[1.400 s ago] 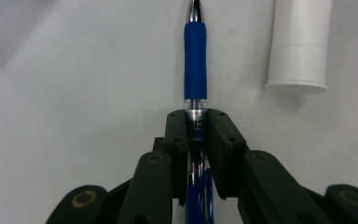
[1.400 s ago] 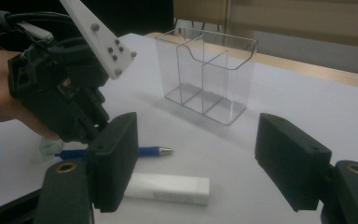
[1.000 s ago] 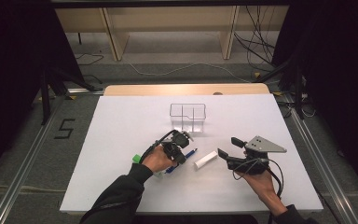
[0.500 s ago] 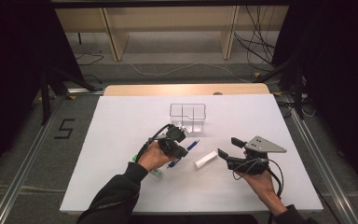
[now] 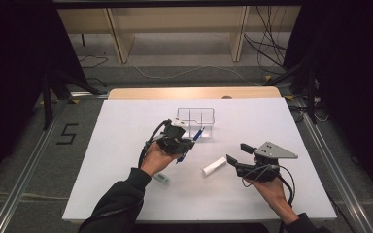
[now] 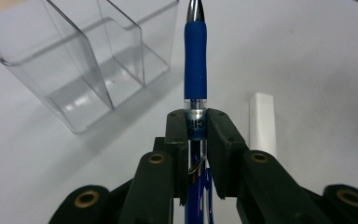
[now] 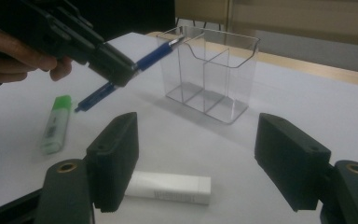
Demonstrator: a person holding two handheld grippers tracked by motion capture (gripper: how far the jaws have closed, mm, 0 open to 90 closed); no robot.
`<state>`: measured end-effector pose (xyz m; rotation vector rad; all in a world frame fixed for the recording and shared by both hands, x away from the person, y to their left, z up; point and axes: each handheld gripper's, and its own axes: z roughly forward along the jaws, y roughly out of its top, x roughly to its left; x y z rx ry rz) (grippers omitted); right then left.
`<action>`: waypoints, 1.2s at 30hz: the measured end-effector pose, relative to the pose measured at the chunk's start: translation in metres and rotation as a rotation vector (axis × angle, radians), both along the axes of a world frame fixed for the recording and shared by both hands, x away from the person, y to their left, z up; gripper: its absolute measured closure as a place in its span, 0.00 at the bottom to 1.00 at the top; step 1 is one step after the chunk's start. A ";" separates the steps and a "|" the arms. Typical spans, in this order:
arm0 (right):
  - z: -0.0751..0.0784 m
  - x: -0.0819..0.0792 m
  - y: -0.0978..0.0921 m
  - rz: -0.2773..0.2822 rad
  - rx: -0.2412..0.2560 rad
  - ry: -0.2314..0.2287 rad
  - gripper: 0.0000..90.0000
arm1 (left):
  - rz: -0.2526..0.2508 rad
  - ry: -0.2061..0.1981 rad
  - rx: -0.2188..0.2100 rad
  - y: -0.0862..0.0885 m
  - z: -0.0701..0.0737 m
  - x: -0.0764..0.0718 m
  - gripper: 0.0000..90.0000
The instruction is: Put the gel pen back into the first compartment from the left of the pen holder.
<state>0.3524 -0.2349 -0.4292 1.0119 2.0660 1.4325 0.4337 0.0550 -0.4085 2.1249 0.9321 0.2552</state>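
1. The white rectangular table top (image 5: 126, 184) carries everything and reaches from the person's side to a pale wooden strip at its far edge.
2. The clear plastic organiser box (image 5: 195, 122), split by thin walls into open-topped compartments, stands upright toward the far middle of the table. It looks light and hard-walled, so I judge that a sideways knock could slide or tip it.
3. The left gripper (image 5: 187, 144) is held above the table just on the near side of the box, its two black jaws clamped on the pen. The right gripper (image 5: 238, 154) hovers lower right with its jaws wide apart and nothing between them.
4. The white rectangular eraser-like stick (image 5: 214, 165) lies flat on the table between the two grippers, apart from both.
5. The green-capped highlighter marker (image 7: 56, 123) lies flat on the table near the person's left hand.
6. The blue ballpoint pen with a rubber grip sleeve and metal tip (image 6: 195, 65) is off the table, tilted, tip aimed at the box's rim but not yet inside any compartment. It is light, stiff and thin. The jaws pinch its clear barrel just behind the rubber sleeve; that smooth plastic may slip or swivel, so a hold near the sleeve seems the surest.
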 end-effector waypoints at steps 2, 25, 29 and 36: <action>0.000 0.000 0.000 0.000 0.001 0.000 0.35 | 0.022 -0.020 -0.026 0.003 0.002 0.000 0.88; 0.000 0.000 -0.001 0.001 0.014 0.007 0.32 | 0.154 -0.199 -0.213 0.027 0.024 0.017 0.88; 0.000 0.001 -0.001 0.002 0.017 0.010 0.31 | 0.169 -0.214 -0.222 0.028 0.028 0.024 0.88; 0.000 0.001 0.000 0.005 0.022 0.009 0.27 | 0.182 -0.241 -0.231 0.026 0.035 0.035 0.88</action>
